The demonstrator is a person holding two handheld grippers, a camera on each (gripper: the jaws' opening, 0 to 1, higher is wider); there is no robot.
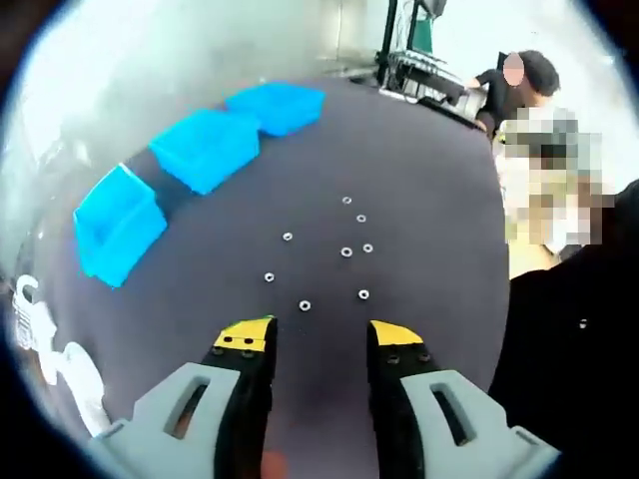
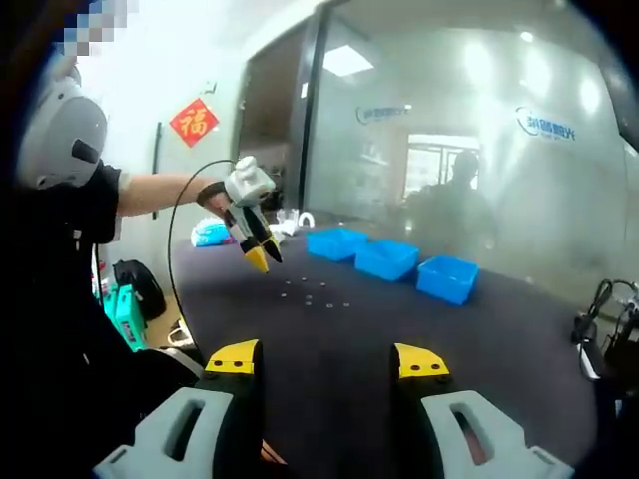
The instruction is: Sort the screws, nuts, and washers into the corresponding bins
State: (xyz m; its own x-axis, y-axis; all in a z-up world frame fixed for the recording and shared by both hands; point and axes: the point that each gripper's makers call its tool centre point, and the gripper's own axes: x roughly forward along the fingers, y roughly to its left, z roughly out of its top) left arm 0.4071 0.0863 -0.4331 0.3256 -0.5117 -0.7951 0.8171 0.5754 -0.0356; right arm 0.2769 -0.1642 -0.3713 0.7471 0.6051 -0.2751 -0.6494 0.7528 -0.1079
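Looking along the left gripper (image 1: pixel 319 334) in the left gripper view: jaws apart, nothing between them, hanging above a dark table (image 1: pixel 419 170). Small metal nuts and washers (image 1: pixel 346 251) scattered loose on the tabletop just beyond the yellow tips; too small to tell one kind from another. Three blue bins in a row toward the far left edge: near bin (image 1: pixel 117 224), middle bin (image 1: pixel 206 148), far bin (image 1: pixel 277 106). Insides mostly hidden at this angle; contents impossible to tell. A seated person (image 1: pixel 519 85) past the table's far corner.

Turning to the right gripper view: right gripper (image 2: pixel 325 361) with jaws spread wide, empty, low over the near table edge (image 2: pixel 329 349). Same hardware (image 2: pixel 312 289) mid-table, with the left gripper (image 2: pixel 262 257), held in an outstretched arm, angled down just above it. Blue bins (image 2: pixel 387 258) lined up behind, before a glass wall (image 2: pixel 469 140); contents not discernible.
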